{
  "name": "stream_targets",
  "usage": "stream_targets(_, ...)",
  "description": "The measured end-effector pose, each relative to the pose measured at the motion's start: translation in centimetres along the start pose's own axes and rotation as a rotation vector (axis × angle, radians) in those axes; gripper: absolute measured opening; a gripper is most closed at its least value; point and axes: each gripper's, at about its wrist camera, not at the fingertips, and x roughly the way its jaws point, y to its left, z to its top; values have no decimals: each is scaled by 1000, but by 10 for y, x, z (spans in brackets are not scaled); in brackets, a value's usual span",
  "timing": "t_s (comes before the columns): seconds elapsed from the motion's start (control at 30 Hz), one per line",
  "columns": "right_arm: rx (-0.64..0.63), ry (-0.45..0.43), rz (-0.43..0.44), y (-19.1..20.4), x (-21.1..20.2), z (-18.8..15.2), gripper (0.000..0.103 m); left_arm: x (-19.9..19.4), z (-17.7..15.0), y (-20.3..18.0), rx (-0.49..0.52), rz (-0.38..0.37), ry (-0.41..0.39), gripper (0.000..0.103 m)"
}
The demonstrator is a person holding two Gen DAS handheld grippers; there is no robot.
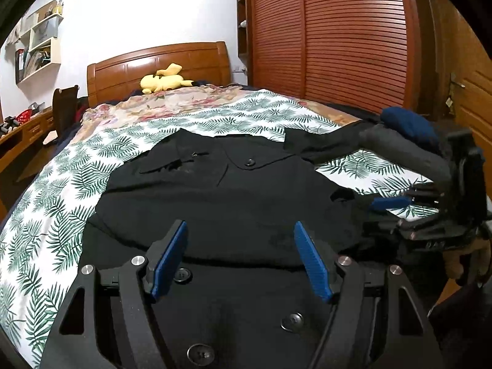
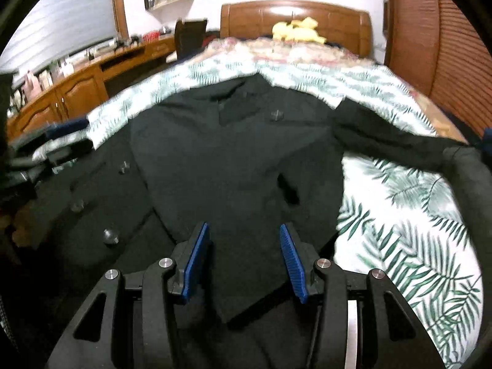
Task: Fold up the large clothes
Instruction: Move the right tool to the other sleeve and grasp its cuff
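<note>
Getting ready to fold the black coat (image 1: 233, 190) on the bed (image 1: 61, 190). Both grippers, left (image 1: 240, 258) and right (image 2: 244, 259), fingers apart, holding nothing. Next: pinch the bottom edge.

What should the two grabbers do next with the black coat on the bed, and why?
Probably lower both and pinch the coat at its near hem. The left gripper and right gripper both stand open above the hem, gripping nothing, and the coat lies spread flat, unfolded, on the bed.
</note>
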Motion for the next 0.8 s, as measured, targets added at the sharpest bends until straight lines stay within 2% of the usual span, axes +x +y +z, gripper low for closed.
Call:
stream_targets(0.13,15,-85,-6,-3,-15,1,50,-2,1,-1,5,-2,-5,72)
stream_targets(0.2,16,-93,-4,-2,-13,-3,50,-2,1,-2,3,0,-3,72)
stream_targets(0.53,15,63,-15,-2,33,-22,49,0,2,1,-13,10,3,72)
stream_targets(0.8,1,29,-23,2,23,-13,50,-3,5,4,-16,17,-2,72)
